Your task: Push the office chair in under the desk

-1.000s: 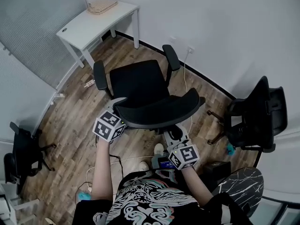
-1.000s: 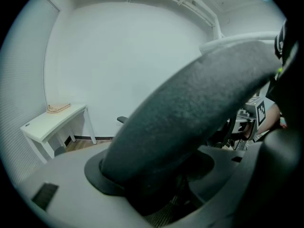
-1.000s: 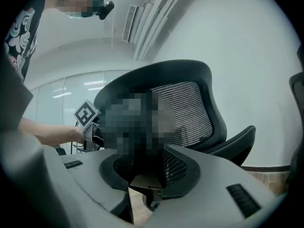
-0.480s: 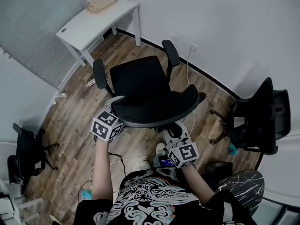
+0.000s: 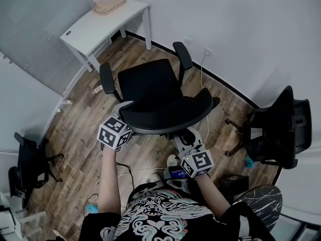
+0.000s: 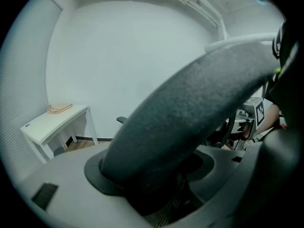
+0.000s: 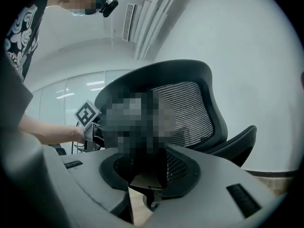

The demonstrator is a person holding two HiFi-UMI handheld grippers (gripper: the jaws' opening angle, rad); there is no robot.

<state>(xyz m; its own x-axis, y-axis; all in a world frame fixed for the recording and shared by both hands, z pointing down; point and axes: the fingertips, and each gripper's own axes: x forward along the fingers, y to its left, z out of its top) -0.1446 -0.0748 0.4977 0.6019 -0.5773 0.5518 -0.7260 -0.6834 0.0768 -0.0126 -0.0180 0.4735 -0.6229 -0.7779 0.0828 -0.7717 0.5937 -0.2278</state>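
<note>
Wood floor [image 5: 75, 129]; office chair [image 5: 150, 92] stands well short of desk [image 5: 95, 26], seat facing it. Left gripper [image 5: 124, 110] and right gripper [image 5: 186, 138] both clamp its backrest. Best push evenly, steering straight under desk.

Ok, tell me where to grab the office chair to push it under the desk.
Best grip the backrest by its thick top rim, coming from behind, one hold near each end: that curved rim faces you, and the seat points toward the desk.

Wood floor [image 5: 75, 134], white walls [image 5: 241, 29], blk chair [image 5: 273, 127] rt.
</note>
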